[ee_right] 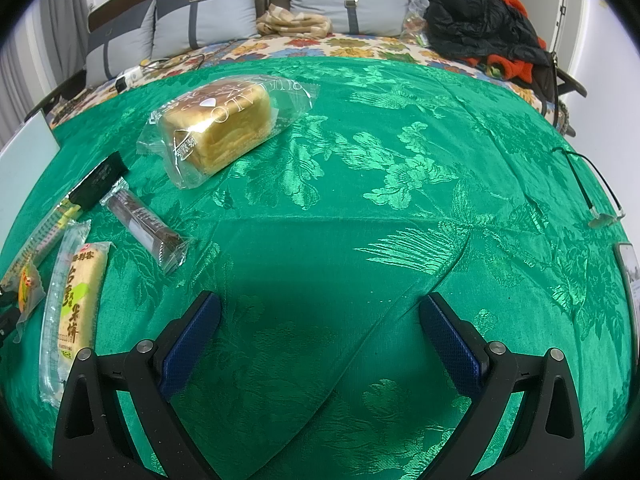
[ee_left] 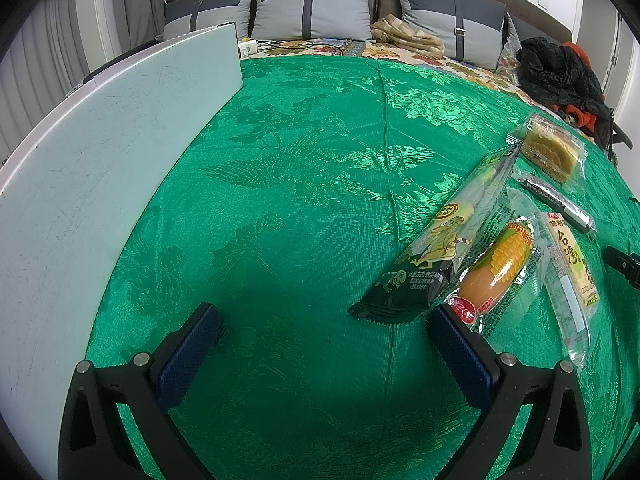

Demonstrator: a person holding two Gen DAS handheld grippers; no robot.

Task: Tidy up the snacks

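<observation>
Several wrapped snacks lie on a green cloth point(ee_left: 300, 184). In the left wrist view: a long frog-print packet point(ee_left: 444, 240), a corn sausage point(ee_left: 496, 268), a yellow rice cake bar point(ee_left: 572, 264), a dark bar point(ee_left: 560, 202) and a bread pack point(ee_left: 550, 150), all to the right. My left gripper point(ee_left: 324, 320) is open and empty, its right finger beside the sausage's end. In the right wrist view: the bread loaf point(ee_right: 220, 128), dark bar point(ee_right: 146, 226), rice cake bar point(ee_right: 76, 300) and frog packet point(ee_right: 76, 200) at left. My right gripper point(ee_right: 320, 312) is open and empty over bare cloth.
A pale board point(ee_left: 100, 160) stands along the left edge. Grey pillows point(ee_left: 312, 8), a folded cloth point(ee_left: 408, 36) and dark and orange clothing point(ee_right: 484, 28) lie at the back. Glasses point(ee_right: 592, 192) lie at the cloth's right edge.
</observation>
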